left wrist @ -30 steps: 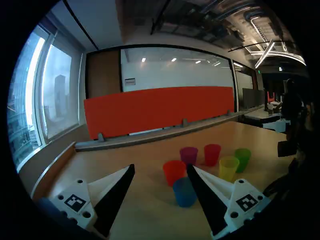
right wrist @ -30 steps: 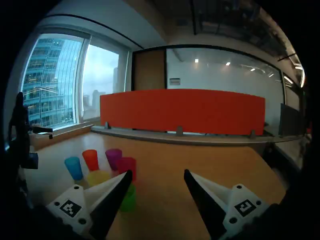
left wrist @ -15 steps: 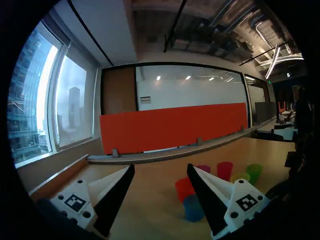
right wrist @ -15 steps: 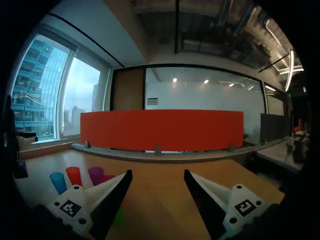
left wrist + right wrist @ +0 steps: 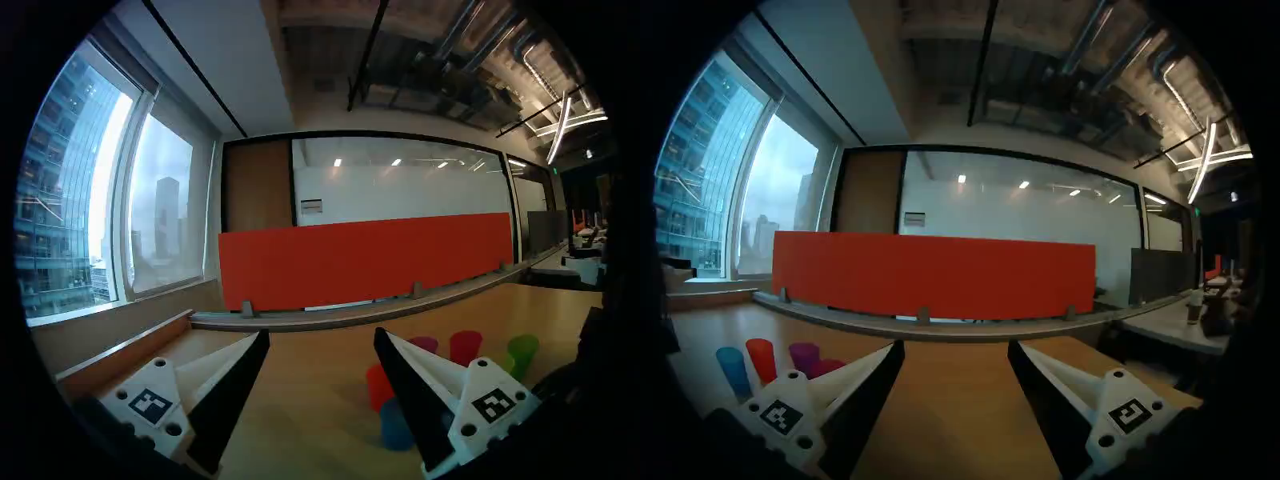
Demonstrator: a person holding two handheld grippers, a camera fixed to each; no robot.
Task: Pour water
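The wooden tabletop (image 5: 312, 416) runs back to a long orange partition (image 5: 360, 260). Above it, the left hand-held gripper (image 5: 320, 332) is released, fingers spread wide with nothing between them. The right hand-held gripper (image 5: 954, 346) is likewise spread and empty. The coloured cups (image 5: 465, 347) stand clustered on the tabletop, partly hidden behind the left hand-held gripper's right finger. In the right gripper view they sit low at the left.

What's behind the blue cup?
An orange cup stands right behind the blue cup, with a purple cup, a red cup and a green cup farther back. One finger of the left claw covers part of the group.
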